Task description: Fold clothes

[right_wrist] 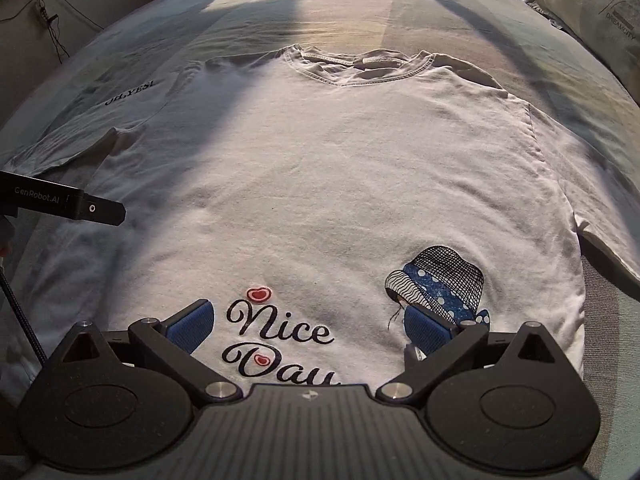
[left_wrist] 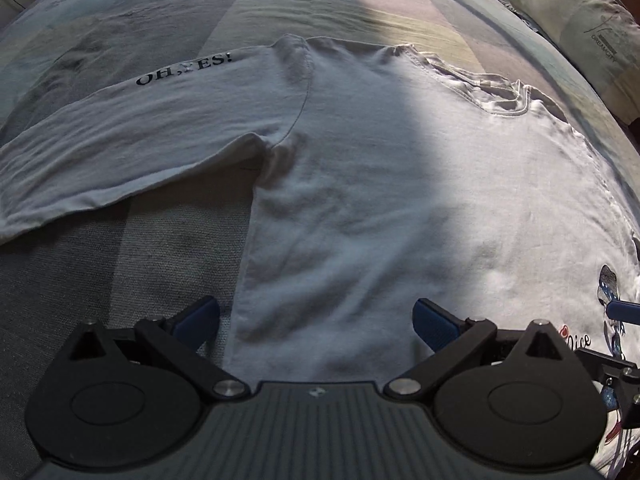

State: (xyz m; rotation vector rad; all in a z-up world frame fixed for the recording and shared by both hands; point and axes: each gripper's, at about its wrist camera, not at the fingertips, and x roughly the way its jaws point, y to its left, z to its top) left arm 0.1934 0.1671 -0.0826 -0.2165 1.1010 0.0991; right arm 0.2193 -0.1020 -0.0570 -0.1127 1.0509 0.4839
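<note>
Left gripper [left_wrist: 316,322]: blue-padded fingers [left_wrist: 200,316] spread wide, nothing between them, poised over the left side edge of a white T-shirt [left_wrist: 380,200]. One pad sits above the bedspread [left_wrist: 100,280], the other above the shirt body.

Right gripper [right_wrist: 310,322]: jaws likewise wide apart, holding nothing, above the lower front of the shirt. Left pad [right_wrist: 192,324] beside the "Nice Day" lettering [right_wrist: 280,340]; right pad over the lower part of the printed girl in a netted hat [right_wrist: 440,284].

T-shirt lies flat, front up, across the middle of the bed, collar [right_wrist: 360,68] toward the far edge. Left sleeve [left_wrist: 120,140] spread out sideways, with "OH,YES!" [left_wrist: 184,72] printed in black on it. Right sleeve [right_wrist: 608,216] spread toward the bed's right edge. Fabric lightly creased near the armpit and neckline.

Bedspread pale, in broad blocks of colour; a band of sunlight runs across it and the shirt, shadow either side.

Pillow [right_wrist: 600,12] at the far right corner, marked "DREAMCITY". Dark cables [right_wrist: 48,20] hang on the wall beyond the far left corner.
</note>
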